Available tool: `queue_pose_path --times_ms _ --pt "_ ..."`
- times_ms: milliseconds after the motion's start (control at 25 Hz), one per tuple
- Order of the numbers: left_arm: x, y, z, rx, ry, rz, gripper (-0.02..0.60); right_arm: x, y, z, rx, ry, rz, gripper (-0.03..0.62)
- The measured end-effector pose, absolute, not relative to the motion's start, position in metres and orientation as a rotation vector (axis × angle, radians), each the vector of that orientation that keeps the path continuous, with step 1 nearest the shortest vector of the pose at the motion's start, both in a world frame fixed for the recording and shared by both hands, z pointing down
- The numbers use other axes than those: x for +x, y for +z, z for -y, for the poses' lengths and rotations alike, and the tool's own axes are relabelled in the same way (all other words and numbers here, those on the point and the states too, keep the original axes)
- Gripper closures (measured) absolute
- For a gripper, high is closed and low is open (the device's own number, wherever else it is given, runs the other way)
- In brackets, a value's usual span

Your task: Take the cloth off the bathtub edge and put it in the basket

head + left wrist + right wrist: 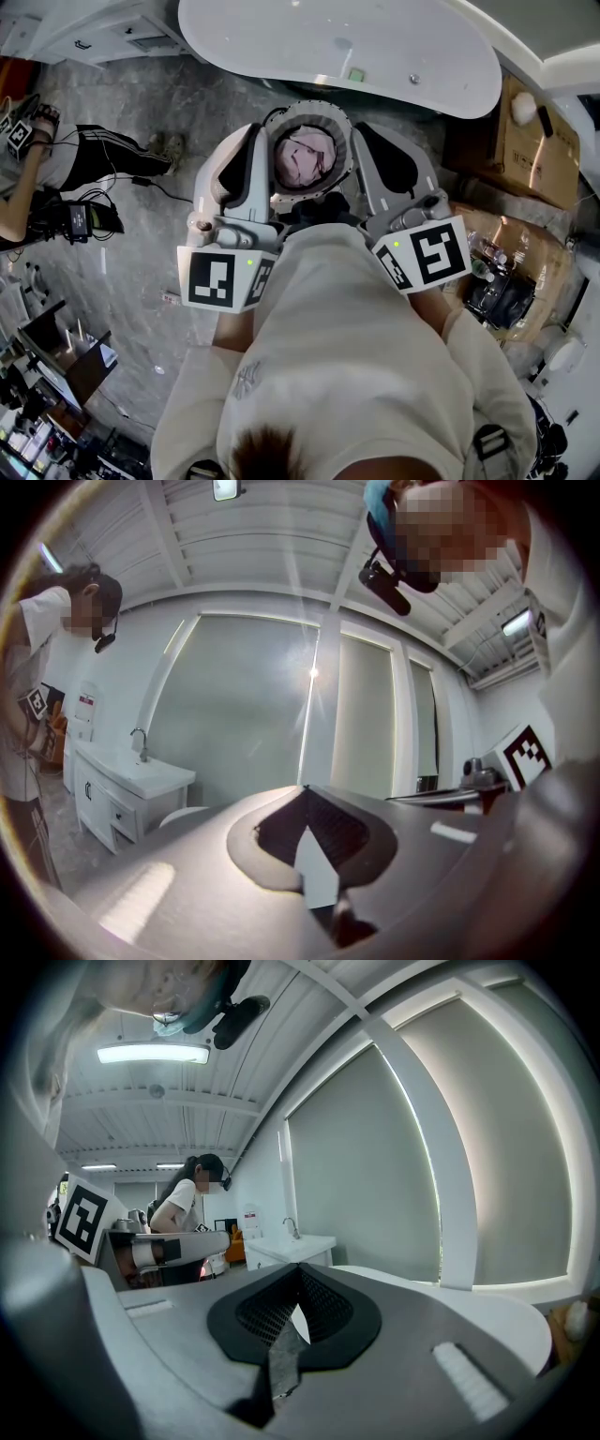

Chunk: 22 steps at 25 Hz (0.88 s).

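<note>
Pink crumpled cloth (pixel 302 157) inside round grey basket (pixel 310 110), near white bathtub (pixel 375 47).
I see left gripper (pixel 303 803), right gripper (pixel 298 1281): both jaws closed, empty.

One basket (pixel 310 107), one cloth (pixel 305 157), one bathtub (pixel 281 37); left tool (pixel 255 131), right tool (pixel 361 129): two.

Behind the bathtub (pixel 337 47), the shaded window (pixel 375 1166) is glowing evenly. A ceiling strip lamp (pixel 153 1054), up and left of the bathtub, is burning out to white. The bathtub's rim is glaring in the head view, with soft shadow lying beneath it. A starburst flare is streaking the window in the left gripper view. Both gripper views are bowing and darkening toward their circular edges.
</note>
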<state>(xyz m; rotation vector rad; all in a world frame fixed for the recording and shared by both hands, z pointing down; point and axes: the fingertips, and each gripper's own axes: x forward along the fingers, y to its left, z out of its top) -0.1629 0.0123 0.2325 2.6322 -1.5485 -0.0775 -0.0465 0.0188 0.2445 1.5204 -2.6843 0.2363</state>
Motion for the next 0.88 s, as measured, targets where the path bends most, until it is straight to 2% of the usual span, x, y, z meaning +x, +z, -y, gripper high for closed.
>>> queue_pose_path --times_ms 880 --pt "-0.1637 0.2312 -0.0117 2.632 -0.088 1.542 0.58 -0.049 0.2455 -0.0184 1.511 0.228 2.674 0.597"
